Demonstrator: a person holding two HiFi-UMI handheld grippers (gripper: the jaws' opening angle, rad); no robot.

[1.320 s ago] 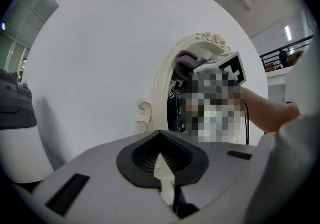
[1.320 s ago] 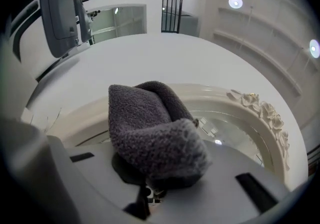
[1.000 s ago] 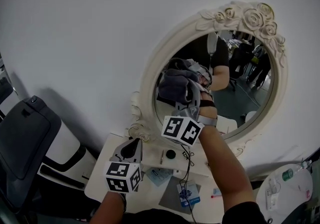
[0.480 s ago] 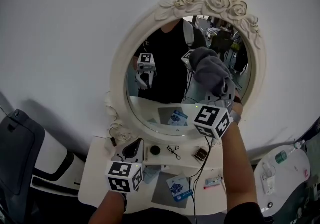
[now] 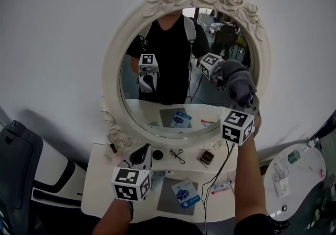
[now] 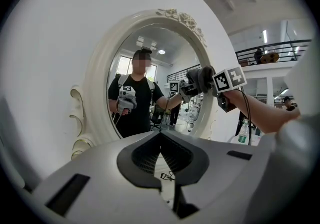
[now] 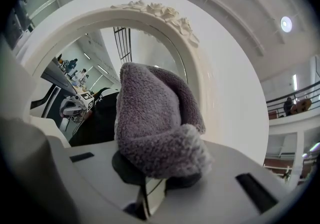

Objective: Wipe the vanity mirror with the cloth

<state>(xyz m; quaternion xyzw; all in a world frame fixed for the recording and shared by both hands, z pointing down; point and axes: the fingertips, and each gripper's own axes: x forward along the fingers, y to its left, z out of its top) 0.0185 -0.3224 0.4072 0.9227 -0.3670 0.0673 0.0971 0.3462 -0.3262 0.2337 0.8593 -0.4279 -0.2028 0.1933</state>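
Note:
The oval vanity mirror (image 5: 112,65) has a white carved frame with roses on top and stands on a white vanity table (image 5: 100,181). My right gripper (image 5: 247,103) is shut on a fluffy grey cloth (image 5: 237,82), which it holds against the glass at the mirror's right edge. In the right gripper view the cloth (image 7: 155,118) bulges over my right gripper (image 7: 150,188) and hides its fingertips, with the mirror frame (image 7: 150,12) behind. My left gripper (image 5: 140,156) hangs low over the table, shut and empty. In the left gripper view my left gripper (image 6: 162,178) points at the mirror (image 6: 95,92) and the cloth (image 6: 200,78).
Small items lie on the vanity: an eyelash curler (image 5: 177,155), a black round lid (image 5: 158,154), a small square case (image 5: 206,157) and a blue card (image 5: 184,193). A black chair (image 5: 16,171) stands at the left. A round white side table (image 5: 299,176) with a bottle stands at the right.
My right gripper has carried the cloth across the glass from the left side to the right edge. The head view has swung left, showing the whole mirror. The left gripper stays low.

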